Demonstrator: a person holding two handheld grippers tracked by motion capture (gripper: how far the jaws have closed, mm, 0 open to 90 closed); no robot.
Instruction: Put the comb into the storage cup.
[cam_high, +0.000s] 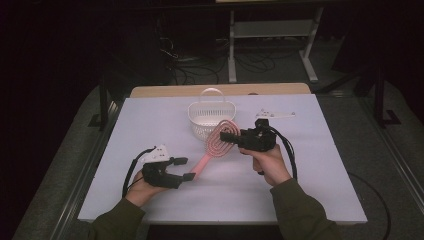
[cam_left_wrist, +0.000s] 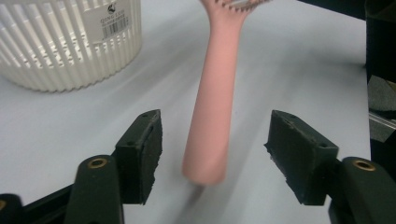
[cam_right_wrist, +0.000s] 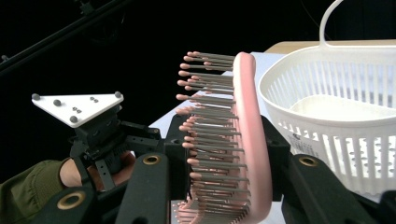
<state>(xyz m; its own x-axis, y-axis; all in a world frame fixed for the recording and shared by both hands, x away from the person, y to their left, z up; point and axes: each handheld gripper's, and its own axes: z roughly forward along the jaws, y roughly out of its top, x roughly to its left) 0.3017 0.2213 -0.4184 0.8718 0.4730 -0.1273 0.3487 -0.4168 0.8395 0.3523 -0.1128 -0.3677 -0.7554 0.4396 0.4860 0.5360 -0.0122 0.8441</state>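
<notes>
at the lower left of the high view the left claw (cam_high: 186, 168) sits low over the white desk (cam_high: 310, 165), its jaws standing apart on either side of the brush handle. in the left claw view the pink handle runs up between the two black pads (cam_left_wrist: 145, 154) with clear gaps on both sides, so nothing presses on it; the handle end hangs just off the desk surface. no earlier grip can be read here, only that this claw is open and no longer carries the weight.

moving toward the middle, the pink hairbrush (cam_high: 216, 145) slants from lower left up to the right, its looped head raised beside the white basket (cam_high: 212, 118), which stands at the centre back of the desk with its handle upright.

right of centre, the right claw (cam_high: 226, 137) is clamped on the brush head. the right claw view shows the head (cam_right_wrist: 243, 140) edge-on between the jaws, bristles pointing to the left of that frame, and the basket rim (cam_right_wrist: 327, 60) close on the right. holding the head rather than the handle probably lets this hand tip the brush up and over the rim, handle trailing. a small white plate (cam_high: 274, 114) lies on the desk at the upper right.
</notes>
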